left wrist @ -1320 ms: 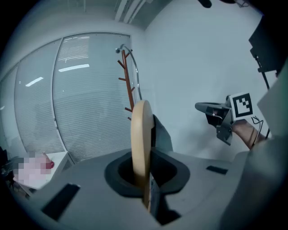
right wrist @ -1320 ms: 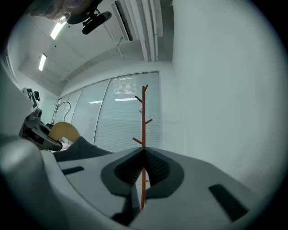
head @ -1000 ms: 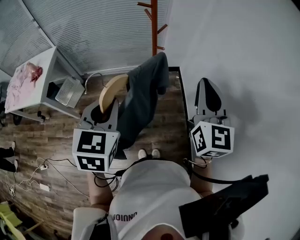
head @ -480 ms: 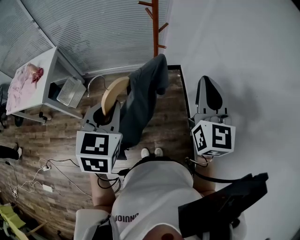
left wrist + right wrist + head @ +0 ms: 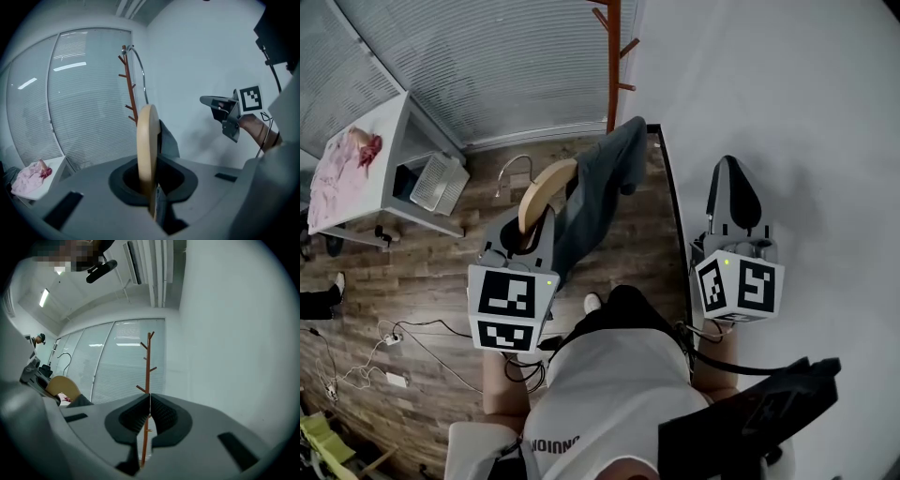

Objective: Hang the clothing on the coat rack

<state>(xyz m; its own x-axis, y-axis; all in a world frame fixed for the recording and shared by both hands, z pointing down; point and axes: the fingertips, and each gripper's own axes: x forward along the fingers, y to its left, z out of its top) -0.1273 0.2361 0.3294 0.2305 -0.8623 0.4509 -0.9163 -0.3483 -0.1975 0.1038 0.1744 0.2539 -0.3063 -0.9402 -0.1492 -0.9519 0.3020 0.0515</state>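
A dark grey garment [image 5: 598, 192] hangs over a wooden hanger [image 5: 544, 192] with a metal hook [image 5: 512, 167]. My left gripper [image 5: 531, 232] is shut on the hanger's wooden arm, holding it above the floor. In the left gripper view the hanger [image 5: 147, 140] stands upright between the jaws, with its hook [image 5: 139, 70] next to the brown coat rack [image 5: 131, 89]. That rack [image 5: 613, 56] stands ahead by the wall. To the right, my right gripper [image 5: 730, 183] is shut and empty, and in its own view [image 5: 150, 414] it points at the rack [image 5: 148, 366].
A white table [image 5: 398, 131] with a pink cloth [image 5: 342, 164] stands at the left, a white basket [image 5: 439, 180] beside it. Cables [image 5: 375, 356] lie on the wood floor. A white wall [image 5: 806, 112] runs along the right; blinds [image 5: 487, 66] cover the window behind the rack.
Both grippers have moved forward toward the coat rack, the left one carrying the hanger and garment with it. The person has stepped forward. Neither grip has changed.
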